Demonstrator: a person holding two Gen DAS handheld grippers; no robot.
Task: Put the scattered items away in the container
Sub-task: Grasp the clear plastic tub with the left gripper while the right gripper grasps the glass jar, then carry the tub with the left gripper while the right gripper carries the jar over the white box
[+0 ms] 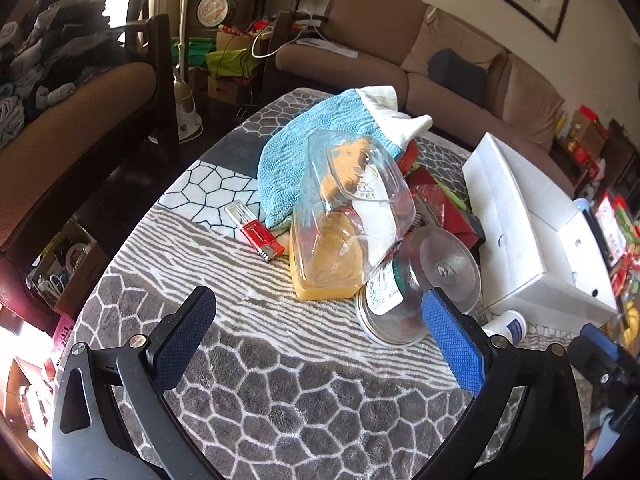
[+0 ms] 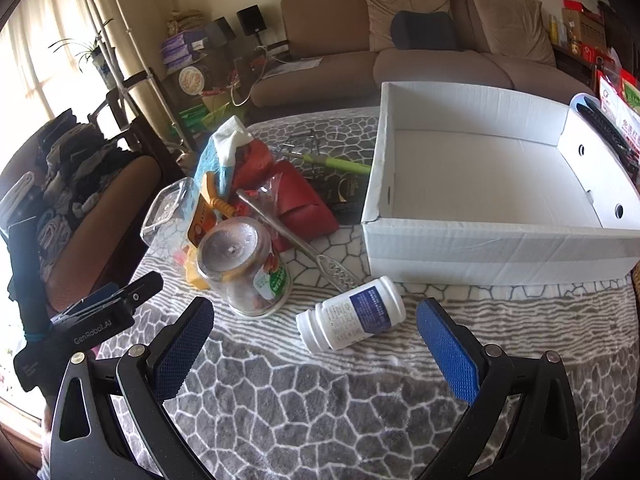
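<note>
A white cardboard box [image 2: 472, 240] stands open on the patterned table cover, with nothing in it; the same white box [image 1: 516, 240] shows at the right of the left wrist view. A white pill bottle [image 2: 352, 314] lies on its side just ahead of my right gripper [image 2: 316, 344], which is open. My left gripper [image 1: 316, 328] is open too, short of a glass jar [image 1: 394, 304] lying on its side. Behind the jar is a heap: a clear plastic container [image 1: 352, 208], a blue towel [image 1: 292, 160], a red lighter [image 1: 260, 236]. A metal spoon [image 2: 304, 240] and a red pouch [image 2: 304, 196] lie near the box.
A green-handled tool [image 2: 340, 164] lies behind the heap. A brown sofa [image 2: 420, 52] stands beyond the table, and a chair piled with clothes [image 2: 72, 168] is at the left. The other gripper [image 2: 80, 320] shows at the left edge of the right wrist view. Boxes and clutter stand on the floor.
</note>
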